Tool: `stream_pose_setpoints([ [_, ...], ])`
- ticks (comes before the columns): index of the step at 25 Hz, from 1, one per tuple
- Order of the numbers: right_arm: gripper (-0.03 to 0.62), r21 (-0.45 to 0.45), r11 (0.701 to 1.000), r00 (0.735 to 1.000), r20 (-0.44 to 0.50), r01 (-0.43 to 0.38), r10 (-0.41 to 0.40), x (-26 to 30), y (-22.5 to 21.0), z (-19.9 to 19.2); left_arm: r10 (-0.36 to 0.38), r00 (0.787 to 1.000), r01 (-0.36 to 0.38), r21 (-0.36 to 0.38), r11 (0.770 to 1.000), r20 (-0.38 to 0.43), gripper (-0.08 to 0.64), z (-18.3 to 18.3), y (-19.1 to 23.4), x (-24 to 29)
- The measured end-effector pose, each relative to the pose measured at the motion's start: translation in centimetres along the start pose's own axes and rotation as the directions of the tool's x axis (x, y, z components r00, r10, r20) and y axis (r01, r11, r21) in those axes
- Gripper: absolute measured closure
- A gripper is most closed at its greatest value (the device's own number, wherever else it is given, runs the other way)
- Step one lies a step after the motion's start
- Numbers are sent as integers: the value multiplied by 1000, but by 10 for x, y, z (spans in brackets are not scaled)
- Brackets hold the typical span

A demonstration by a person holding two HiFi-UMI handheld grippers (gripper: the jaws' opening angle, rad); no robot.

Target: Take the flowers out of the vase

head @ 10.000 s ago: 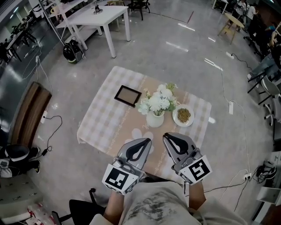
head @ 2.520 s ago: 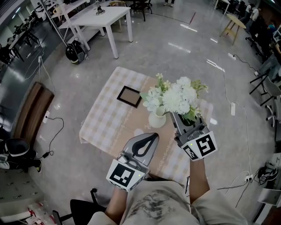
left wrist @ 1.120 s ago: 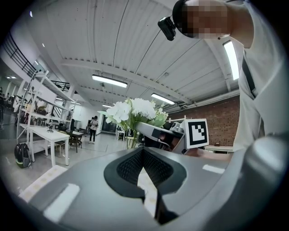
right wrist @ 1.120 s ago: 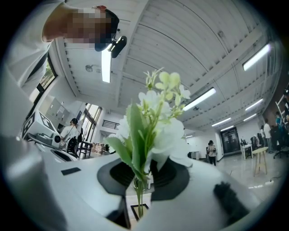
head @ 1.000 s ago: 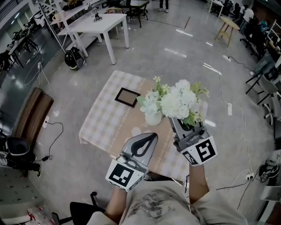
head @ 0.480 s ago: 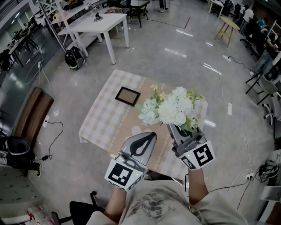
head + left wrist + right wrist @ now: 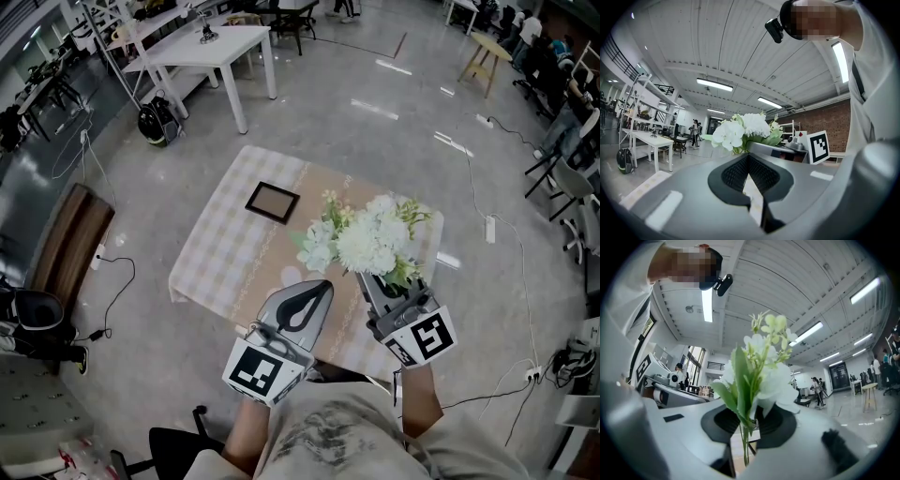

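My right gripper (image 7: 372, 278) is shut on the green stems of a bunch of white flowers (image 7: 375, 239), held above the table with the checked cloth (image 7: 220, 253). In the right gripper view the stems (image 7: 742, 446) run up between the jaws of the right gripper (image 7: 745, 430), and the blooms (image 7: 764, 366) fill the middle. A smaller pale cluster (image 7: 316, 249) shows just left of the bunch. The vase is hidden under the blooms. My left gripper (image 7: 316, 287) hovers at the table's near edge, shut and empty (image 7: 749, 159); its view shows the bunch (image 7: 740, 133) ahead.
A dark picture frame (image 7: 273, 202) lies on the cloth at the back left. A white table (image 7: 211, 42) stands far behind, a brown bench (image 7: 61, 248) lies at the left, and cables run over the grey floor (image 7: 469, 178). People stand in the distance.
My right gripper has come down and a little towards me with the bunch, and the blooms now cover the spot where the vase showed. The left gripper has stayed put.
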State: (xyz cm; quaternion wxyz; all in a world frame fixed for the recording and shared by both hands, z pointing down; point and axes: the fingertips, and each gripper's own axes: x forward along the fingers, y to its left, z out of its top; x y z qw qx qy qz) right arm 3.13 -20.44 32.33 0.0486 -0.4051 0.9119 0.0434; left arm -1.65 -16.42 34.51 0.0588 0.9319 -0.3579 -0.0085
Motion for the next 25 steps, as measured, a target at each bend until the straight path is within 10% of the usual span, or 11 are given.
stream_pose_setpoints([
  [25,504,14,1000,1000,-8,-15,15,-1,-1,-10,3,1000,-3,2,1000,-7,551,-7,-1,7],
])
